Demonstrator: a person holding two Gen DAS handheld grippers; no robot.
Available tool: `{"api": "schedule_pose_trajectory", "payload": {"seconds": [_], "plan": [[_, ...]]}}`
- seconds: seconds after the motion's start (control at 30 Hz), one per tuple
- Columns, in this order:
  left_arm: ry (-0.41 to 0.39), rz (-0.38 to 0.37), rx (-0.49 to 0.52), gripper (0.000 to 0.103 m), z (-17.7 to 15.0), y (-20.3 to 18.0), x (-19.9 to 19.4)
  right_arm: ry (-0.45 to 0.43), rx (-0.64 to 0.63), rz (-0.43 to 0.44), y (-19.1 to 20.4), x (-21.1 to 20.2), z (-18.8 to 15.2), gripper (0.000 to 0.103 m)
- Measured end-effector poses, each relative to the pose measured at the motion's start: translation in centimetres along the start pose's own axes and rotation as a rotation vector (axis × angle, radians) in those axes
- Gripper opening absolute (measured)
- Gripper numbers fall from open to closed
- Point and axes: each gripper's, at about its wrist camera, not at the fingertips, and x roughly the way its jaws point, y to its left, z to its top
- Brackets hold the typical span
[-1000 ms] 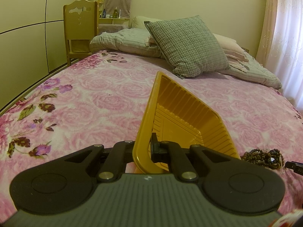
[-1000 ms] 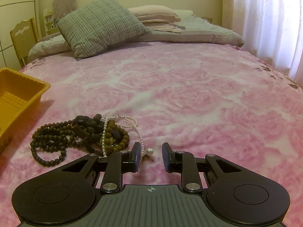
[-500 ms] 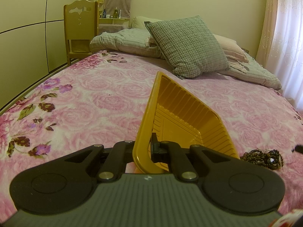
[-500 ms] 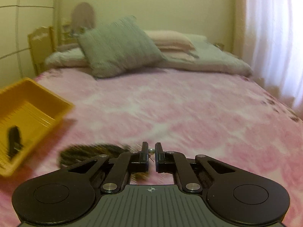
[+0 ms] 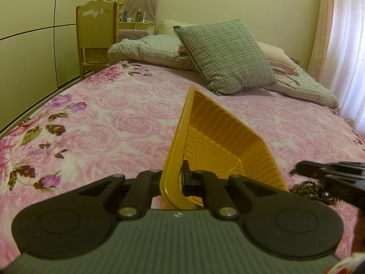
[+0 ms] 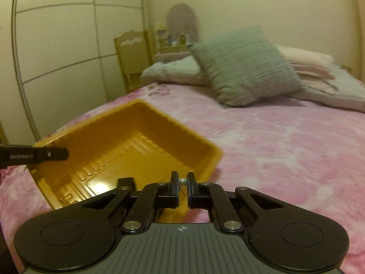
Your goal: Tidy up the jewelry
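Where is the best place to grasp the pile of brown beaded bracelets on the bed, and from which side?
Grip a strand at the top of the brown beaded bracelets, coming from above with the jaws across it. The heap lies low on the soft pink blanket, so a sideways approach would probably only push it.

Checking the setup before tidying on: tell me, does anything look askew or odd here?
The yellow tray is tipped, its rim pinched by the left claw. The bead pile lies on the bedspread.

Bed under pink rose blanket carries yellow tray tilted at near edge, dark bead strands just beside it, checked cushion and folded bedding at head.
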Motion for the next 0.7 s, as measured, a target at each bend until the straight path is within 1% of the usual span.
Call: {"api": "schedule_pose_trajectory", "payload": {"seconds": [0.23,0.37,0.43,0.47,0.5,0.57,0.7], "plan": [[-0.001,0.000,0.002,0.006,0.0,-0.1,0.0,0.034,-0.013,0.031,1.2,3.0,-0.1,0.006],[-0.001,0.000,0.001,0.006,0.0,-0.1,0.0,0.015,-0.015,0.030,1.2,3.7,-0.2,0.007],[-0.001,0.000,0.002,0.006,0.0,-0.1,0.0,0.010,-0.007,0.024,0.9,3.6,-0.2,0.018],[0.000,0.000,0.001,0.006,0.0,-0.1,0.0,-0.002,-0.005,0.015,0.6,3.2,-0.1,0.031],[0.000,0.000,0.000,0.006,0.0,0.0,0.0,-0.017,-0.002,0.003,0.3,2.8,0.0,0.038],[0.001,0.002,0.000,0.006,0.0,-0.1,0.0,-0.035,0.002,-0.026,-0.5,1.7,-0.1,0.038],[0.001,0.002,-0.002,0.006,0.0,-0.2,0.1,-0.048,0.028,-0.128,-3.3,-1.2,-1.1,0.038]]}}
